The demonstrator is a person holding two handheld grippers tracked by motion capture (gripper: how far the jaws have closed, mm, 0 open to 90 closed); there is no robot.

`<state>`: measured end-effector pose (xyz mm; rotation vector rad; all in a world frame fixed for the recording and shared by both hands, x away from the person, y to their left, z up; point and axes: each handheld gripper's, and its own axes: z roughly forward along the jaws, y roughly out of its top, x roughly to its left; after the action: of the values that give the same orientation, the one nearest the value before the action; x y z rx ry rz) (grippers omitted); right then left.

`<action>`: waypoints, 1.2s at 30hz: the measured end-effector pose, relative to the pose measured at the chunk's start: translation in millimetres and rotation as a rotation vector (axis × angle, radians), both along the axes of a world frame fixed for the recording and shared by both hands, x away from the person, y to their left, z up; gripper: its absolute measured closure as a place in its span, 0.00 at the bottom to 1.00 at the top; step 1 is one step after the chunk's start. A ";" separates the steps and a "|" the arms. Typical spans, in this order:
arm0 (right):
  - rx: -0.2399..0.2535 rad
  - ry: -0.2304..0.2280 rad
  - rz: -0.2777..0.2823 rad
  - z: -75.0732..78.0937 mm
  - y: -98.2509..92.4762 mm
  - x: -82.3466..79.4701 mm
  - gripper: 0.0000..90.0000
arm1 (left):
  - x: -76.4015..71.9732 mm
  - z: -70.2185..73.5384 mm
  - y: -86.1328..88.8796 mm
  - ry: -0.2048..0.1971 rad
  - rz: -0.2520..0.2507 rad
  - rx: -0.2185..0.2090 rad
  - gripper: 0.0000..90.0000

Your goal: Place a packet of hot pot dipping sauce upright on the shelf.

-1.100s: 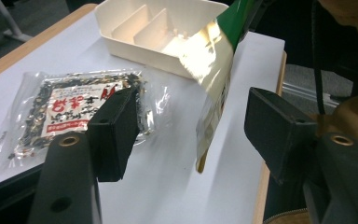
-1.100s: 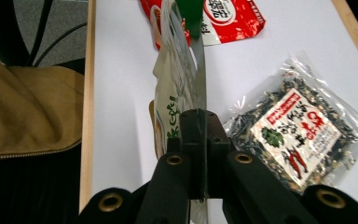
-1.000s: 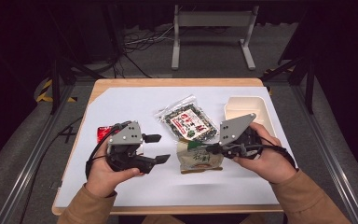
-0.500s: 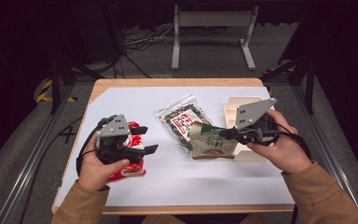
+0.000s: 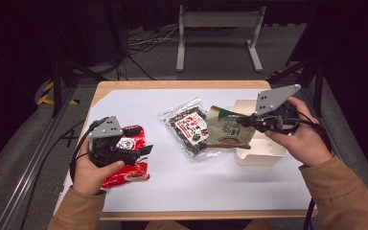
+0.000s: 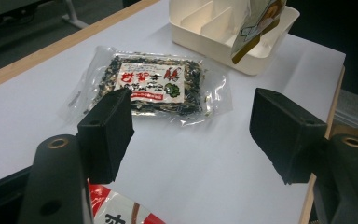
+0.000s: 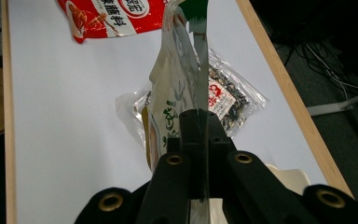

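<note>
My right gripper (image 5: 243,122) jaws clamp the green pouch (image 5: 227,133) over the bin (image 5: 263,152); left gripper (image 5: 146,151) jaws gape at eight o'clock, empty.

The left claw (image 6: 193,135) stands wide apart over the white tabletop (image 6: 205,186). Ahead lies a clear plastic packet of dark seaweed (image 6: 151,86); beyond it, a cream divided plastic tray (image 6: 214,42).

Seaweed packet (image 5: 190,128) between red packet (image 5: 124,163) and divided box (image 5: 263,152)

The red packet (image 7: 106,17) bears white Chinese characters ending in 料 — other packets' print is illegible.
</note>
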<state>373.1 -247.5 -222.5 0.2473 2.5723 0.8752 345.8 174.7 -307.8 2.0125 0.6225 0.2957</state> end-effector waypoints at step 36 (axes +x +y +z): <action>-0.006 -0.147 -0.108 3.7 -59.7 77.9 0.99 | 5.0 -4.9 13.6 0.032 0.038 -0.011 0.35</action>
<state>451.0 -307.2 -218.8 0.3048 2.4018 0.8155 350.7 188.3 -312.7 2.0002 0.6815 0.2834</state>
